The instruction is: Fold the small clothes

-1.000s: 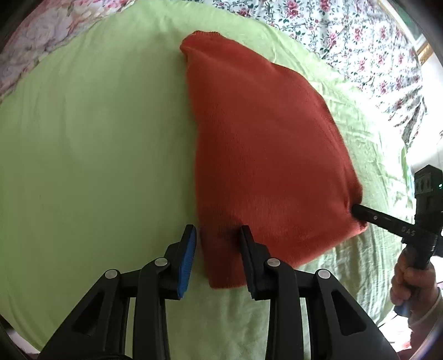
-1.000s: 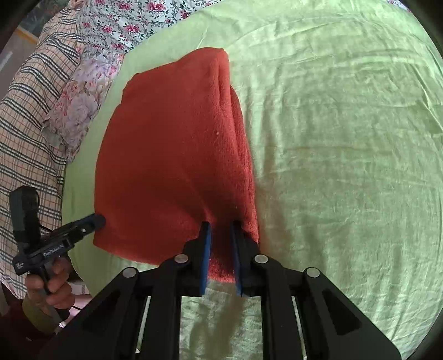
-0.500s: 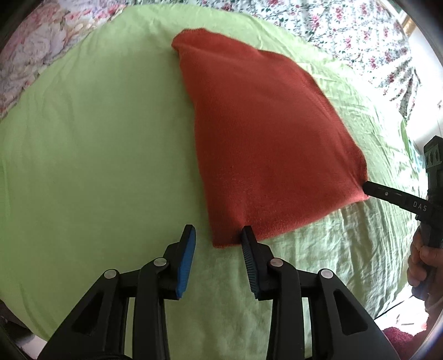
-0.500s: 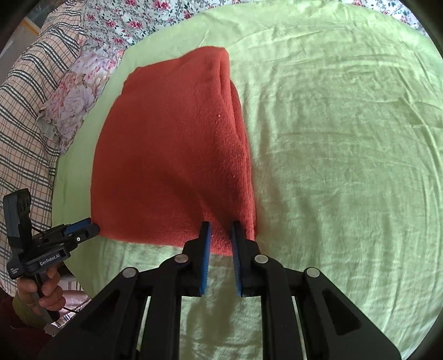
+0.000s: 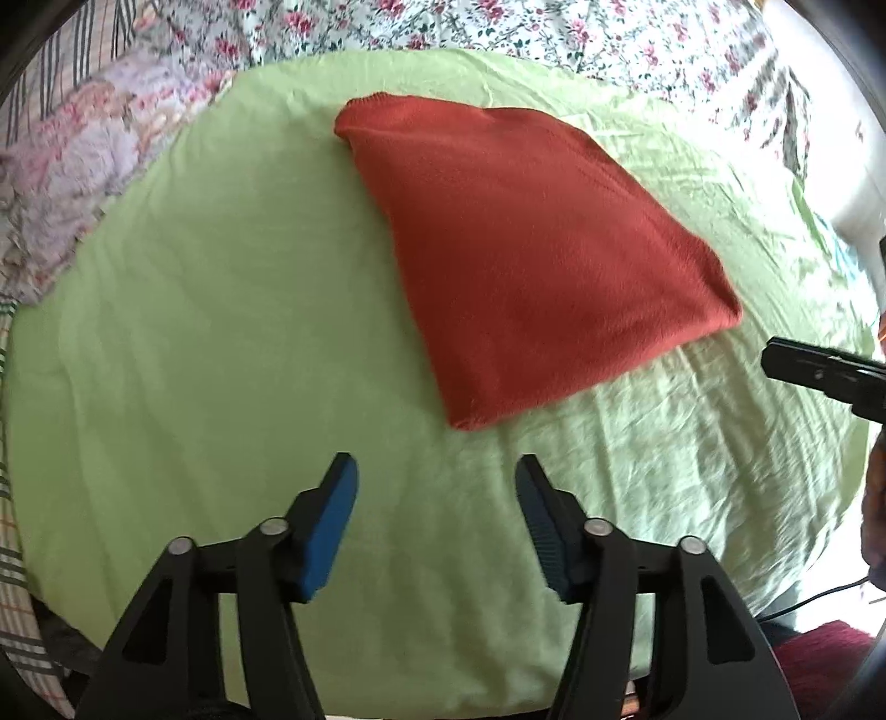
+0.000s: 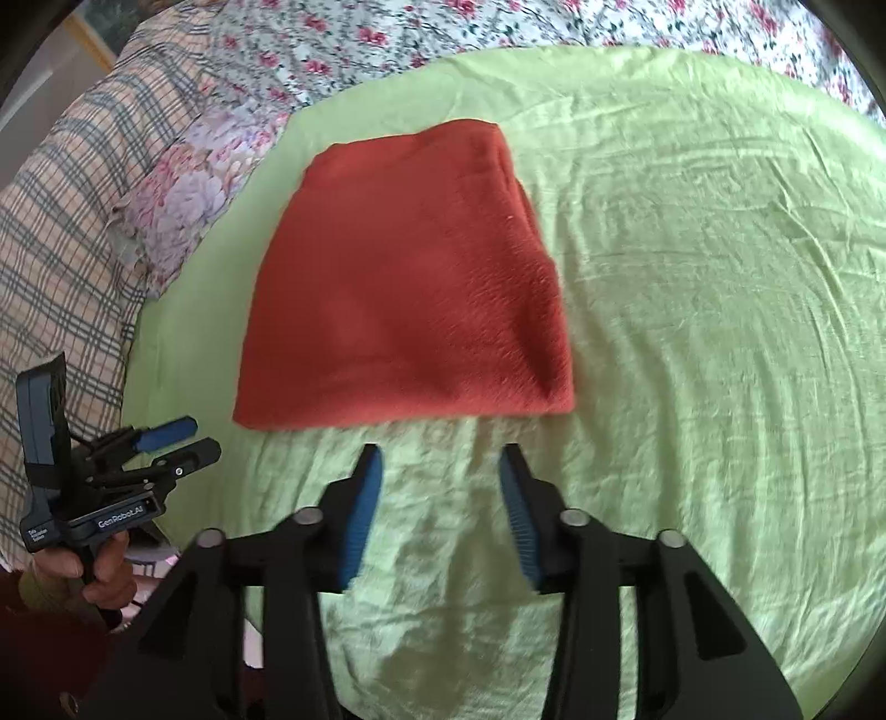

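A folded rust-red garment (image 5: 531,249) lies flat on the light green sheet (image 5: 221,332); it also shows in the right wrist view (image 6: 404,293). My left gripper (image 5: 434,476) is open and empty, held just short of the garment's near corner. It also shows from the side in the right wrist view (image 6: 183,437), left of the garment. My right gripper (image 6: 440,471) is open and empty, just short of the garment's near edge. Its tip shows in the left wrist view (image 5: 775,354), right of the garment.
The green sheet (image 6: 692,332) is wrinkled near the front edge. A floral cover (image 5: 498,27) lies behind it, a floral pillow (image 6: 188,194) and a plaid cloth (image 6: 61,221) to the left. The bed edge is close below both grippers.
Both grippers opened, let go of the red garment and drew back from it toward the bed's near edge. The garment now lies flat and free.
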`<control>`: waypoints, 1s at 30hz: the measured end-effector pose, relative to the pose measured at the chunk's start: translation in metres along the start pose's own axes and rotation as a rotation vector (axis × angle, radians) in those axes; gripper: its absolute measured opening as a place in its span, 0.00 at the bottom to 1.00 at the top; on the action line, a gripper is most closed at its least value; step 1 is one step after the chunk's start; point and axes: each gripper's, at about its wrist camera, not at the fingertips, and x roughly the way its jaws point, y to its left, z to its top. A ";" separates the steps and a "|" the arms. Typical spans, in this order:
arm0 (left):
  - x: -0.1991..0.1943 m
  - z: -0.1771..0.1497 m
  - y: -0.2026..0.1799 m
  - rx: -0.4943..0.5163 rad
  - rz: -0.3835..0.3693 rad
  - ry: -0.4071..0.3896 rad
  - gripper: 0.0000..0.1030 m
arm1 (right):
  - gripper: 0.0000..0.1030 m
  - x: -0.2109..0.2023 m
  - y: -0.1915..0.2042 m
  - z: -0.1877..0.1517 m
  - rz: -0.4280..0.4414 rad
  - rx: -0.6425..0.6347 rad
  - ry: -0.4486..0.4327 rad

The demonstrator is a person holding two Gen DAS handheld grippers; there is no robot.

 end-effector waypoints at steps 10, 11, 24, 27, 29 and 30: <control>-0.011 -0.029 0.010 -0.028 0.107 -0.001 0.79 | 0.81 -0.005 0.018 -0.027 -0.015 -0.082 0.022; -0.012 -0.031 0.011 -0.028 0.119 -0.002 0.79 | 0.82 -0.004 0.018 -0.030 -0.017 -0.086 0.031; -0.025 -0.022 0.002 0.004 0.151 -0.044 0.84 | 0.91 -0.004 0.027 -0.036 -0.025 -0.138 0.043; -0.024 -0.011 -0.003 0.013 0.147 -0.056 0.85 | 0.93 -0.001 0.029 -0.027 -0.036 -0.143 0.035; -0.023 -0.004 -0.006 0.014 0.141 -0.065 0.86 | 0.93 0.001 0.028 -0.019 -0.037 -0.149 0.030; -0.023 -0.001 -0.008 0.017 0.138 -0.069 0.86 | 0.93 0.002 0.027 -0.016 -0.035 -0.151 0.027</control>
